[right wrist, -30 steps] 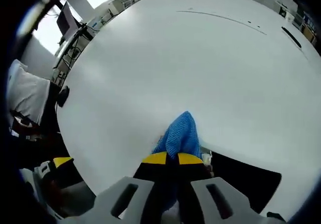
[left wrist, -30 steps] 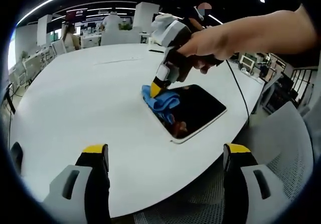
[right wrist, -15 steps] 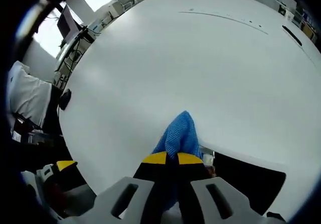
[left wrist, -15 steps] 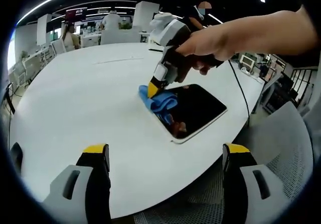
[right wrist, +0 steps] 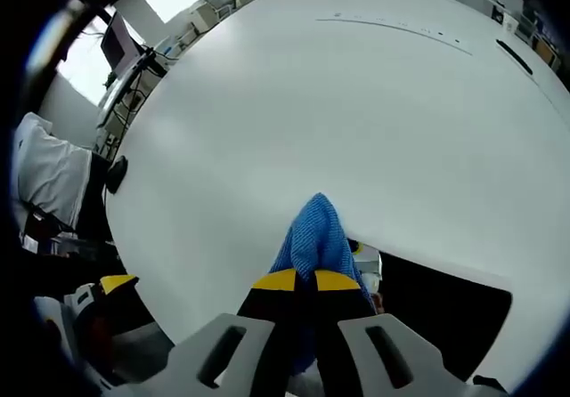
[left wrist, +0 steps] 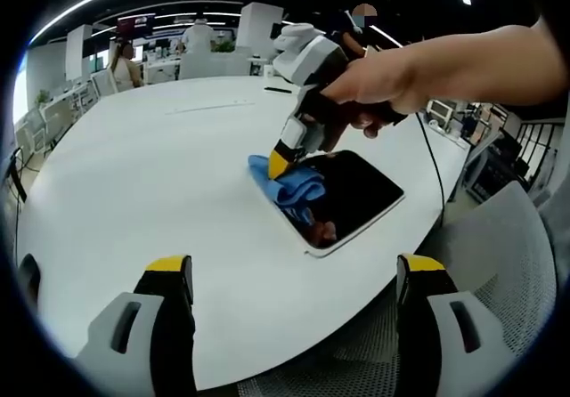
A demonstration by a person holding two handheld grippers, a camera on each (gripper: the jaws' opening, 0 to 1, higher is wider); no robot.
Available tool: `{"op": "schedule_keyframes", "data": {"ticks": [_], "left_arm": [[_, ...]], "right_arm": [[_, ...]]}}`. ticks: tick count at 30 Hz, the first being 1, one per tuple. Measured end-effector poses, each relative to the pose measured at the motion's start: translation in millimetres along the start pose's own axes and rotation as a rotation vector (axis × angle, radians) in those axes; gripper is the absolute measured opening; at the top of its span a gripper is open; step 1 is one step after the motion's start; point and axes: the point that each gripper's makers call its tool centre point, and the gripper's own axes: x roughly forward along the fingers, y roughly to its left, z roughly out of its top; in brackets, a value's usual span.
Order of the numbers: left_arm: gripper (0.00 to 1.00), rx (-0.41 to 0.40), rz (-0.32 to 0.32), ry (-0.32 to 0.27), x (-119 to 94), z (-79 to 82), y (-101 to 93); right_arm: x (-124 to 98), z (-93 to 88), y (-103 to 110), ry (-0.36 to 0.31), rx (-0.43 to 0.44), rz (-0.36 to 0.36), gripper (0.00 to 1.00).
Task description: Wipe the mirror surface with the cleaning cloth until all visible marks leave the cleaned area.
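White and wide, our round desk (left wrist: 134,183) fills a bright open office, with people and workstations far at the back.

Starting at the right claw (right wrist: 297,281): its yellow-tipped jaws are pinched tight together on the blue cloth (right wrist: 312,237), which bunches up ahead of the tips and presses down at the near corner of the mirror (right wrist: 436,312). From the left gripper view we see the same claw (left wrist: 280,165) tilted steeply down, a hand (left wrist: 374,81) wrapped round its body, the cloth (left wrist: 289,183) crumpled at the mirror's far-left corner and spilling slightly over its white frame onto the desk.

The mirror (left wrist: 356,192) lies flat near the desk's edge, dark glass reflecting the ceiling, with a reddish reflection or smear low on it; we can't tell which. A mesh chair (left wrist: 508,263) sits just past the edge.

Our left claw (left wrist: 294,277) hangs back, jaws spread wide, holding nothing, well apart from the mirror.

That cloth is soft and light, and we reckon it will fold and drag, so a firm pinch at its bunched middle suits it. The glass looks stiff, slick and fragile, and it may slide on the smooth desk under pressure. Most of the glass looks yet to be covered.
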Motion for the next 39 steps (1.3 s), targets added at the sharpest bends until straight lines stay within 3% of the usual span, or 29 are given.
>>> {"op": "schedule_keyframes", "data": {"ticks": [7, 24, 28, 30, 39], "left_arm": [[0.99, 0.002, 0.009, -0.015, -0.1, 2.6, 1.9], [0.99, -0.005, 0.003, -0.016, -0.5, 2.3, 0.9], [0.98, -0.006, 0.002, -0.014, 0.2, 1.4, 1.5], [0.98, -0.006, 0.002, -0.012, 0.3, 1.0, 1.7], [0.97, -0.005, 0.004, -0.009, -1.0, 1.2, 0.6]], "right_arm": [[-1.2, -11.1, 3.0, 0.006, -0.003, 0.008, 0.00], [-13.9, -33.8, 16.5, 0.035, 0.003, 0.011, 0.00], [-16.3, -34.4, 16.9, 0.024, -0.036, 0.018, 0.00], [-16.1, -34.2, 16.1, 0.027, 0.023, 0.026, 0.00], [-8.3, -29.6, 12.6, 0.020, 0.012, 0.041, 0.00]]}}
